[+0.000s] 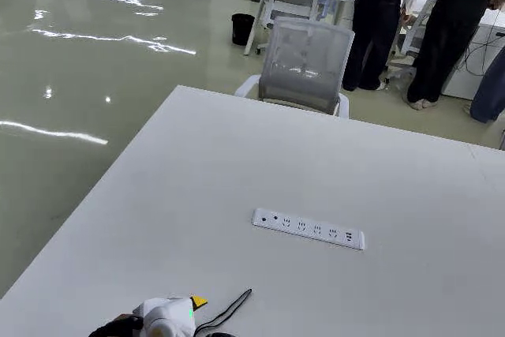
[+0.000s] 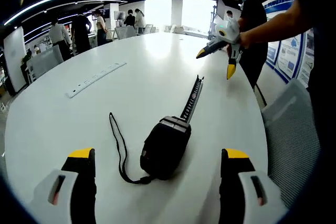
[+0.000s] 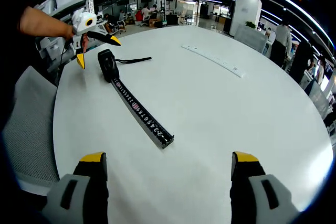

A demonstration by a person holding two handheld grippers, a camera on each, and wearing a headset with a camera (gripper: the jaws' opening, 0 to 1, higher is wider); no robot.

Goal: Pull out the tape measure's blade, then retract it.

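Observation:
The black tape measure [image 2: 165,145] lies on the white table [image 2: 147,66], its blade [image 2: 191,98] pulled out and flat on the top, its wrist strap [image 2: 118,145] looped to the left. My left gripper [image 2: 159,154] is open, with its yellow-tipped jaws wide on either side of the case and apart from it. In the right gripper view the case [image 3: 107,59] sits far off, and the numbered blade [image 3: 142,114] runs toward my right gripper [image 3: 168,157], which is open and holds nothing. In the head view the left gripper [image 1: 170,317] is at the bottom edge beside the strap [image 1: 229,311].
A white power strip [image 1: 308,229] lies mid-table. A grey mesh chair [image 1: 304,65] stands at the far table edge, with people standing [image 1: 379,21] behind it. Another chair [image 3: 31,124] sits by the near edge. The right gripper [image 2: 223,38] hangs above the blade's far end.

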